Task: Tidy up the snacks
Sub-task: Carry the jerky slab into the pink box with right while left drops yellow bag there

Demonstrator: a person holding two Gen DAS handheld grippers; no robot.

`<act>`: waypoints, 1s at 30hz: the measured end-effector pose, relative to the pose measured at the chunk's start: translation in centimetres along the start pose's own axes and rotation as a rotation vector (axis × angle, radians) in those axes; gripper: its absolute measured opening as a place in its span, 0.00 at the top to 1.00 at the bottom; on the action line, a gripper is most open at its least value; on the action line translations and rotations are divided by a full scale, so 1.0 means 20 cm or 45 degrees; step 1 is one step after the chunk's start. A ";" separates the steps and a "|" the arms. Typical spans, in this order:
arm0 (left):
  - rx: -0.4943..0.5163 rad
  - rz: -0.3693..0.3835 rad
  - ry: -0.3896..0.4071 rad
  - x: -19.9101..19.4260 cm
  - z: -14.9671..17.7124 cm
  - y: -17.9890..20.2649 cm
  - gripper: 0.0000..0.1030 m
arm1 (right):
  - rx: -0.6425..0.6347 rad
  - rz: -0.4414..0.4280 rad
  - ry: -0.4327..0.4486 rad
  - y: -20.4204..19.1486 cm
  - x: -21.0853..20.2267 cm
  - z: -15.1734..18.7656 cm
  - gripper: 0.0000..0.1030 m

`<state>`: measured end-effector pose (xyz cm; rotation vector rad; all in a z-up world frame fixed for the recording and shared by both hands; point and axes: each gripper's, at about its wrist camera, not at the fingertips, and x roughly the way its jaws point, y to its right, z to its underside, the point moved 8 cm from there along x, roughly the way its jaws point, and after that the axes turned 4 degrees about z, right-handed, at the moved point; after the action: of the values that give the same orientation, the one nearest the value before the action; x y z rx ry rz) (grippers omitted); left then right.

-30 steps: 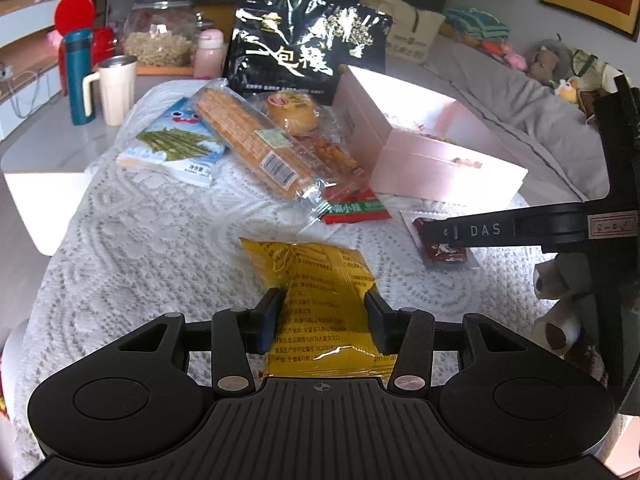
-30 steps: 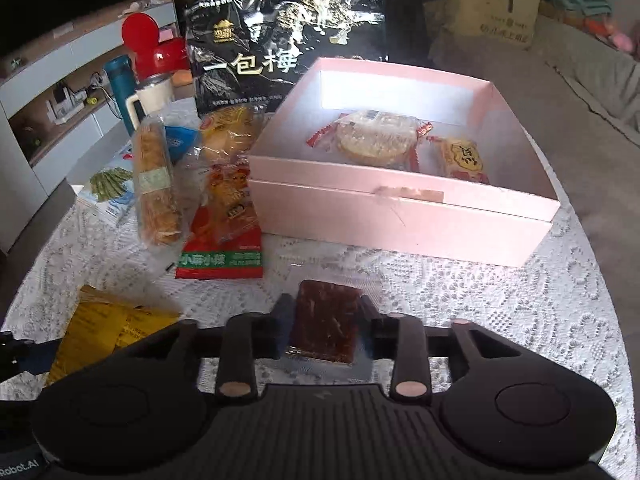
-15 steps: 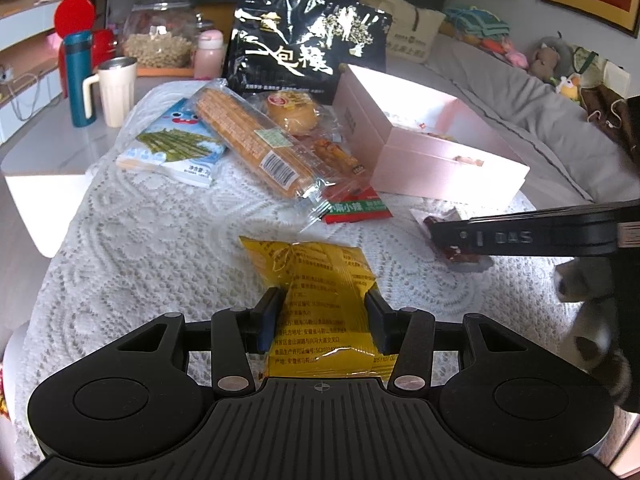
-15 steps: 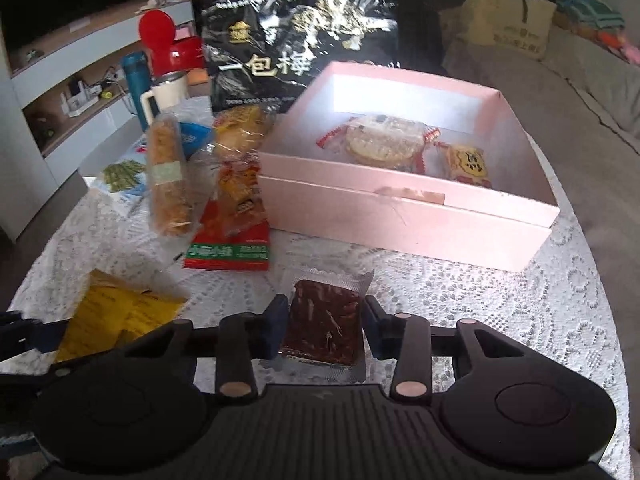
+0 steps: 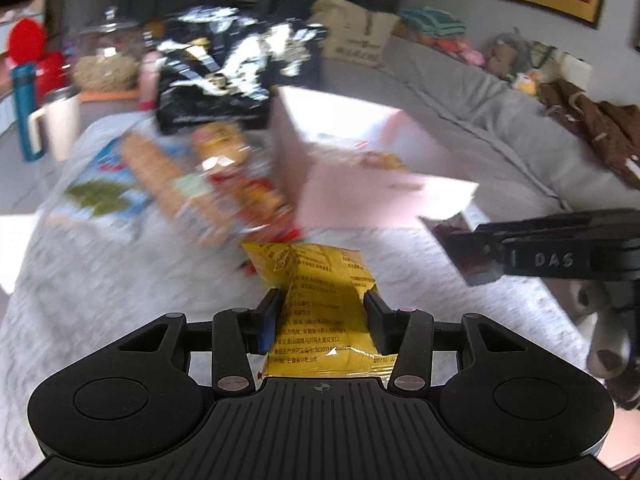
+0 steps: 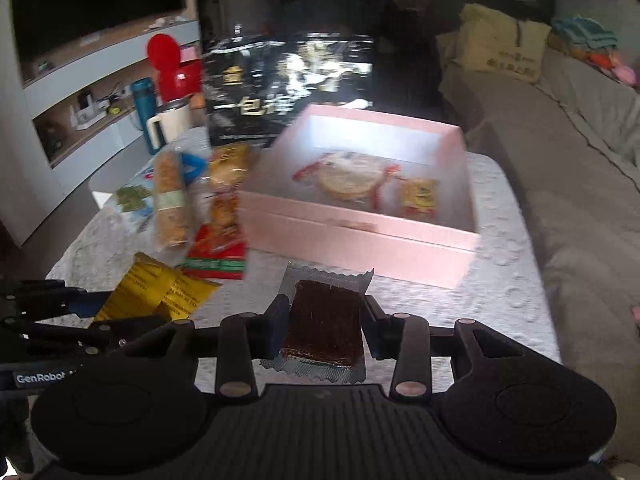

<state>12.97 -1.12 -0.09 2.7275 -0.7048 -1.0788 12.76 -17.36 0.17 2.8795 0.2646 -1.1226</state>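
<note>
My left gripper (image 5: 322, 304) is shut on a yellow snack packet (image 5: 320, 276), which hangs above the white lace tablecloth (image 5: 100, 280). My right gripper (image 6: 324, 308) is shut on a dark brown snack bar in clear wrap (image 6: 324, 320), also off the cloth. Just ahead of it stands the open pink box (image 6: 360, 240), holding a round cracker pack (image 6: 348, 176) and a small yellow pack (image 6: 418, 196). In the left wrist view the right gripper (image 5: 480, 248) holds its bar near the corner of the pink box (image 5: 360, 192). The yellow packet (image 6: 156, 292) shows at lower left in the right wrist view.
Left of the box lie a long cracker pack (image 6: 170, 200), a red and green packet (image 6: 218, 256) and a blue and green pack (image 6: 132, 200). A big black bag (image 6: 288, 92) stands behind. A white mug (image 6: 172, 124) and blue bottle (image 6: 142, 112) sit far left. A grey sofa (image 6: 580, 200) runs along the right.
The right jaws closed onto the brown bar. Both grippers then rose and moved toward the pink box, lifting their packets off the cloth.
</note>
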 end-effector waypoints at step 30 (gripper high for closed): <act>-0.095 0.073 0.126 0.43 -0.85 -0.18 0.51 | 0.192 0.111 0.071 0.39 0.34 -0.62 0.54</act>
<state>31.27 -2.85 6.20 2.6591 -0.7085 -0.9311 27.21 -22.81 4.56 3.0230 0.0571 -1.0936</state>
